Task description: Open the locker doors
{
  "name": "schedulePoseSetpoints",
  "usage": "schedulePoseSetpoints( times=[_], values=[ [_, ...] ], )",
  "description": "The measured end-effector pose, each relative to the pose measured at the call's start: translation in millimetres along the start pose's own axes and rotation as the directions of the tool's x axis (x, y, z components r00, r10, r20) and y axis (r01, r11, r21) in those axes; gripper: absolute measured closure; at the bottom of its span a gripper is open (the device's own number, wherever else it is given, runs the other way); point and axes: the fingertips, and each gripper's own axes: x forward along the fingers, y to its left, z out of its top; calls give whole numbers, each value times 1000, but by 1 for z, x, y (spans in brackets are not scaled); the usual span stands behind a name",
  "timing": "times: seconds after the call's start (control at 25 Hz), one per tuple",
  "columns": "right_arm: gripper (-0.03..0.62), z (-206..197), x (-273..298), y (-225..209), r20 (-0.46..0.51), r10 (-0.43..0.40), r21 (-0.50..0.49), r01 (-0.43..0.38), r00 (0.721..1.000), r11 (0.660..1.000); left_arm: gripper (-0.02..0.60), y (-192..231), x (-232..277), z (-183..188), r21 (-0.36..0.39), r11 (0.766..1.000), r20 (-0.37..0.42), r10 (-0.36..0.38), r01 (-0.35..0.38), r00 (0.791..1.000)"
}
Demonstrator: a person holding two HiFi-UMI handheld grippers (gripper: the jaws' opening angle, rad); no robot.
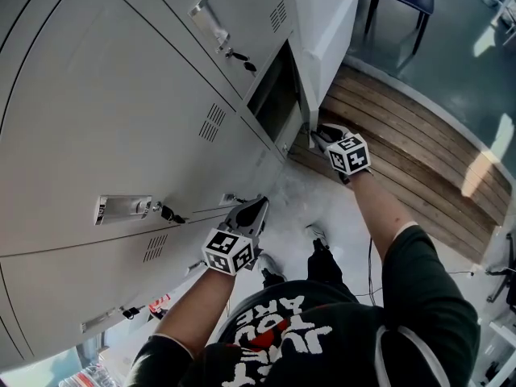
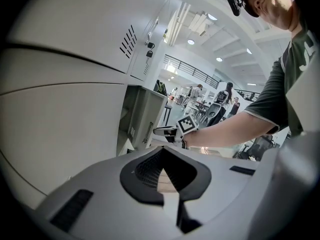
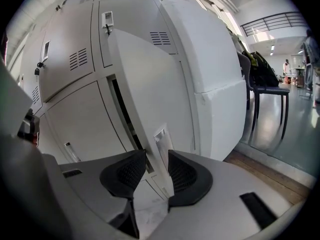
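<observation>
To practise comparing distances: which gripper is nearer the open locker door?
Right. The right gripper grips the edge of the open door; the left gripper hangs apart from it, by the closed lockers.

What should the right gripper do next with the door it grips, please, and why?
Probably swing the door further outward: the right gripper has its jaws closed on the door's free edge, and the door stands only partly open.
</observation>
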Motion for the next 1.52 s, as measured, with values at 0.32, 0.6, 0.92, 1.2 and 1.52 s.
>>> schedulePoseSetpoints(
  times=[0.32,0.6,0.92,1.2,1.52],
  values=[
    [441,-3,-20,-28,12,-64,21,64,998,998,580,-5,6,1,8,1000,-8,-11,11,1000],
    [442,-3,-34,-51,20,-117,16,117,993,993,580,-10,13,2,13,1000,-16,-18,18,1000],
    [475,-1,-47,-79,35,-177,20,177,984,984,580,-16,21,2,21,999,-29,-25,25,999],
    [525,4,-57,-110,30,-232,-10,232,972,973,580,-21,26,0,25,999,-39,-26,27,999],
    [526,10,-62,-141,20,-267,-48,268,963,962,580,-26,33,-3,22,999,-50,-22,23,999]
  ],
)
